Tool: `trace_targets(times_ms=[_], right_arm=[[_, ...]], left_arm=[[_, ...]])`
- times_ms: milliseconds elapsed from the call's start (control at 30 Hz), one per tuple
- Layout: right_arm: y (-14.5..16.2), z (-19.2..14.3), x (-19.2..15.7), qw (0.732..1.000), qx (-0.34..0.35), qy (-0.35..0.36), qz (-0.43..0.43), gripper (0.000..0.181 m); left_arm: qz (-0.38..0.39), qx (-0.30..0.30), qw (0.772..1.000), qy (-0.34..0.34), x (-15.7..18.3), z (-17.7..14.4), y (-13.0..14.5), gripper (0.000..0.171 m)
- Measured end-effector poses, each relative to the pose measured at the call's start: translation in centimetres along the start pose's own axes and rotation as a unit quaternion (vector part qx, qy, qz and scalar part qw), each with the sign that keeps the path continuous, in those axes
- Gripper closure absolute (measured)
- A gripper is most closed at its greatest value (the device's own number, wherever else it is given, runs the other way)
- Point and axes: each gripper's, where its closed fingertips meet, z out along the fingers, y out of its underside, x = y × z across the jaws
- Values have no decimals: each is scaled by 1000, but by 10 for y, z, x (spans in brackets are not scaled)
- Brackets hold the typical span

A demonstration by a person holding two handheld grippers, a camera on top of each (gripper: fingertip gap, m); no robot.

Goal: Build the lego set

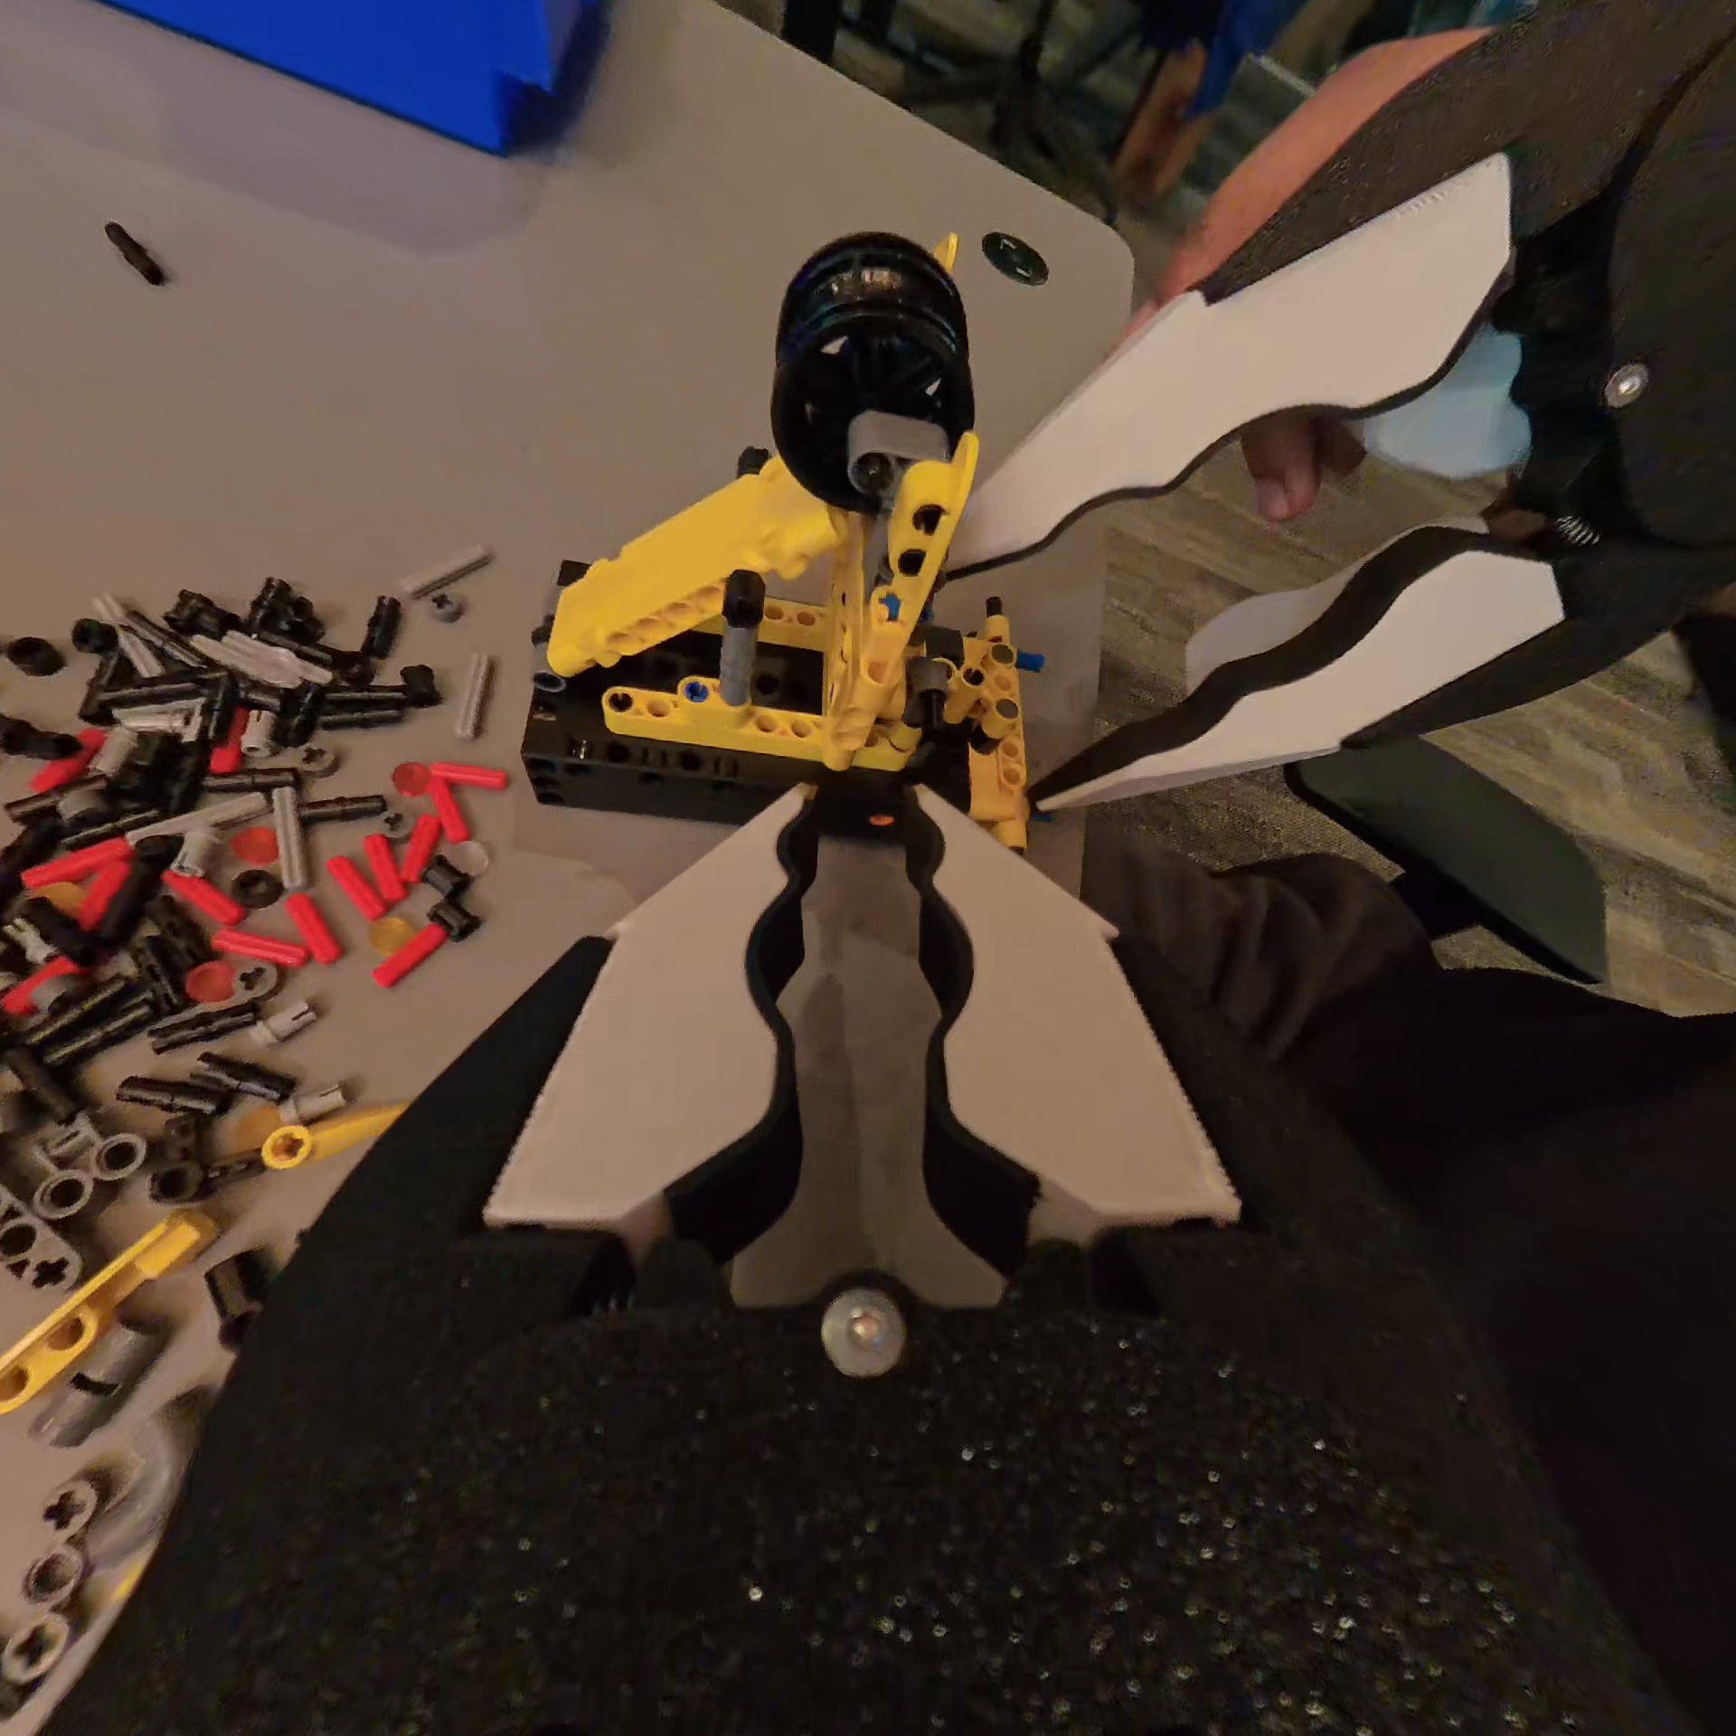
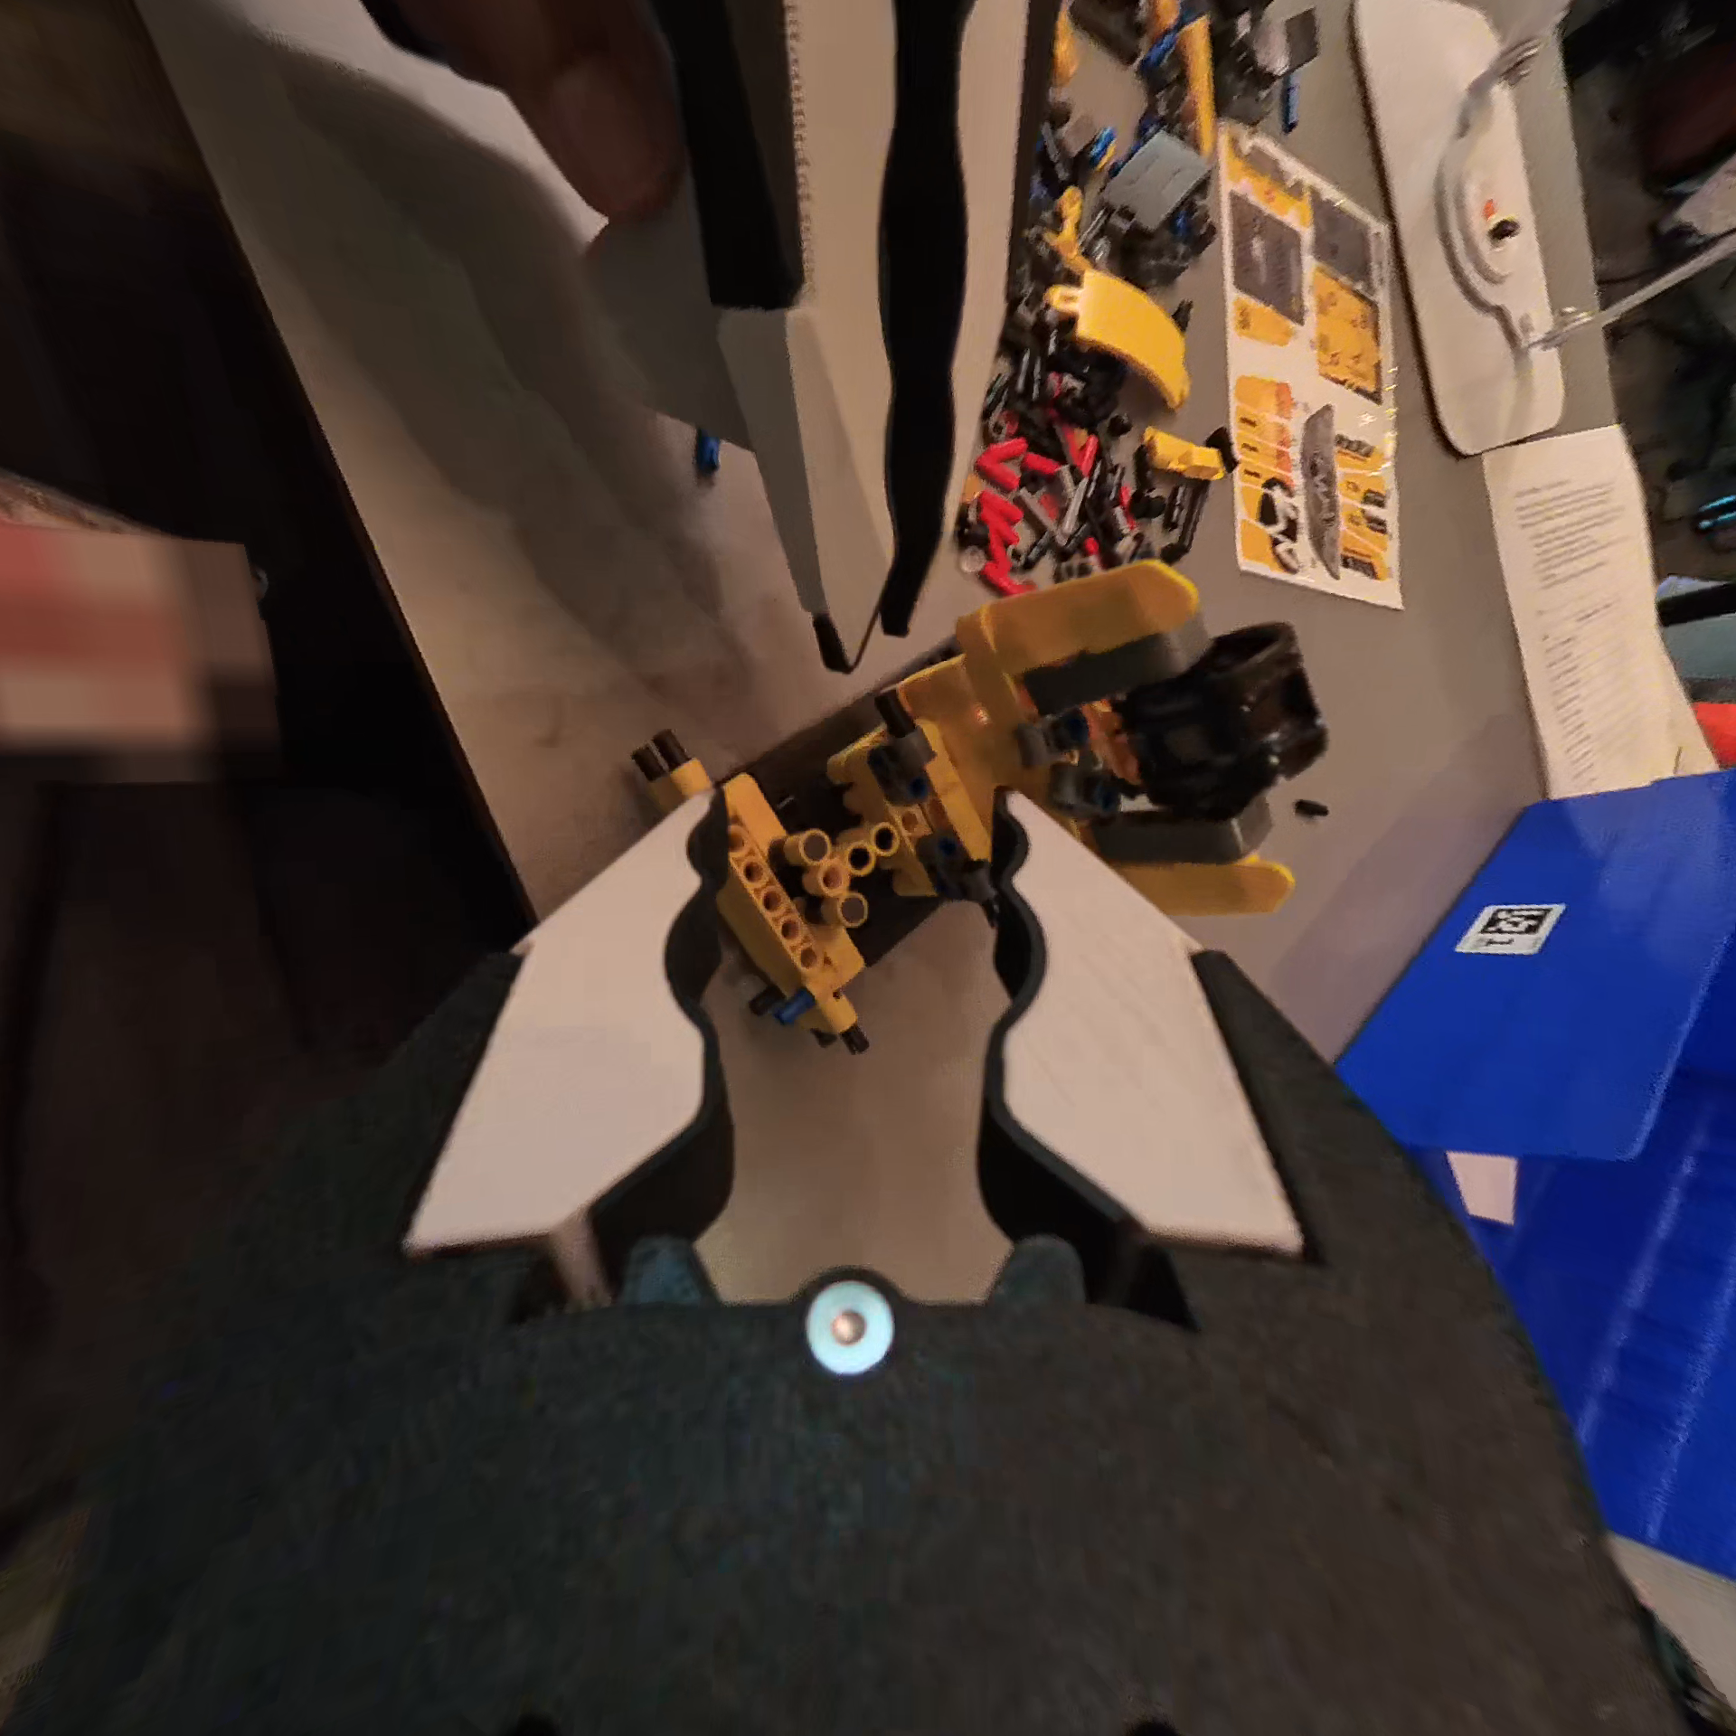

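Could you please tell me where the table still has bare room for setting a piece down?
Bare grey table lies between the blue bin and the loose parts pile, broken only by one black pin. It is crowded around the yellow model, where the left gripper and right gripper close in.
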Motion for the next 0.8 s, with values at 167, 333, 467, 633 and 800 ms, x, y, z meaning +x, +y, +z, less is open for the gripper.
trace_targets(times_ms=[167, 333, 467, 633, 800], right_arm=[[1, 7, -5, 998, -33, -50, -22, 133], [1, 8, -6, 996, -53, -62, -33, 135], [1, 10, -3, 994, -86, -46, -48, 146], [2, 12, 9, 977, -142, 20, -159, 166], [3, 13, 9, 976, -148, 8, -161, 167]], left_arm=[[-11, 10, 1000, 6, 2, 11, -1, 152], [-11, 10, 1000, 3, -2, 16, 2, 152], [-30, 23, 999, 9, -5, 18, 1, 156], [-29, 23, 999, -2, -8, 19, 1, 162], [-12, 19, 1000, -19, -8, 20, 1, 162]])
